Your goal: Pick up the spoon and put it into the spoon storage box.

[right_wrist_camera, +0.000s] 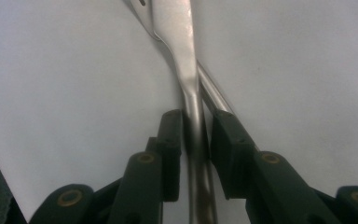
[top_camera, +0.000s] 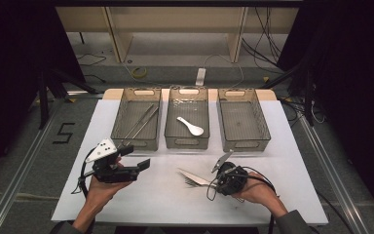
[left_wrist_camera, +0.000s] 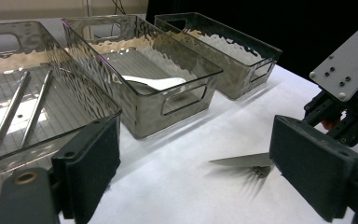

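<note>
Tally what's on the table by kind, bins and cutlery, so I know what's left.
Clear rippled plastic bins: 3
Thin metal chopsticks, in the left bin: 2
White ceramic spoon, in the middle bin: 1
Silver metal fork, on the white tabletop: 1
Total: 7

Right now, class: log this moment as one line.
right gripper: closing on fork handle | left gripper: open, idle | spoon: middle bin

3 bins (top_camera: pixel 189 119) in row at table (top_camera: pixel 102 195) back: left w/ chopsticks (top_camera: pixel 141 120), mid w/ spoon (top_camera: pixel 191 126), right w/o items. Fork (top_camera: pixel 195 178) in front of mid bin, btwn right gripper (top_camera: pixel 213 181) jaws. Left gripper (top_camera: pixel 136 163) in front of left bin.
</note>
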{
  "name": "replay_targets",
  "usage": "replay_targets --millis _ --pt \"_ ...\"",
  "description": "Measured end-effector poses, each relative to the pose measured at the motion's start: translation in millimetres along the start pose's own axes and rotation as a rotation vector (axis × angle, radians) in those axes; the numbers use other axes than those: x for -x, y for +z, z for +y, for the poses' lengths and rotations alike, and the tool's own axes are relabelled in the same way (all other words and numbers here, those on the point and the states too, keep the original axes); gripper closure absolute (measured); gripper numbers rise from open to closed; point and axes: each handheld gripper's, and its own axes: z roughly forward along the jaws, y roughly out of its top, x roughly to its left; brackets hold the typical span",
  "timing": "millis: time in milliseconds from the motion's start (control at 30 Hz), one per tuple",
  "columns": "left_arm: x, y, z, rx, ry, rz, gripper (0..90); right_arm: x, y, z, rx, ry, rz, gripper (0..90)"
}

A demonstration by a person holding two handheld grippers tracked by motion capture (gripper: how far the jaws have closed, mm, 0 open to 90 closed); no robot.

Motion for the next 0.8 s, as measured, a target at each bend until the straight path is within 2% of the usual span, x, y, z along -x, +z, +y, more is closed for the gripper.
replay_targets --millis 33,133,167,233,300,467,633,800 --pt "0.3 0.1 -0.1 0.000 0.000 -0.001 15.5 0.4 0.0 -0.1 -0.004 -0.017 -0.001 75.0" --pt "-0.1 -0.1 -0.1 0.001 -0.001 -0.002 15.5 -1.2 0.0 1.1 -0.014 -0.015 -0.015 76.1" --pt "-0.4 -0.2 -0.2 0.002 -0.003 -0.002 15.5 -1.9 0.1 2.3 -0.027 -0.031 -0.024 76.2" --pt "-0.7 -0.4 -0.1 0.002 -0.002 -0.003 15.5 -2.2 0.8 2.8 -0.021 -0.032 -0.024 76.2" --pt "-0.4 -0.3 -0.1 0.002 0.000 -0.003 15.5 -1.2 1.2 3.0 -0.026 -0.057 -0.027 76.3" --pt "-0.2 0.2 0.0 0.003 -0.005 -0.004 15.5 -2.2 1.0 4.1 -0.037 -0.045 -0.024 76.8" --pt "0.0 1.1 -0.1 0.000 -0.004 -0.005 15.5 -3.2 1.8 4.9 -0.038 -0.067 -0.036 77.6" --pt "0.3 1.3 -0.1 0.001 -0.004 -0.007 15.5 -4.3 2.4 9.6 -0.071 -0.103 -0.037 79.9"
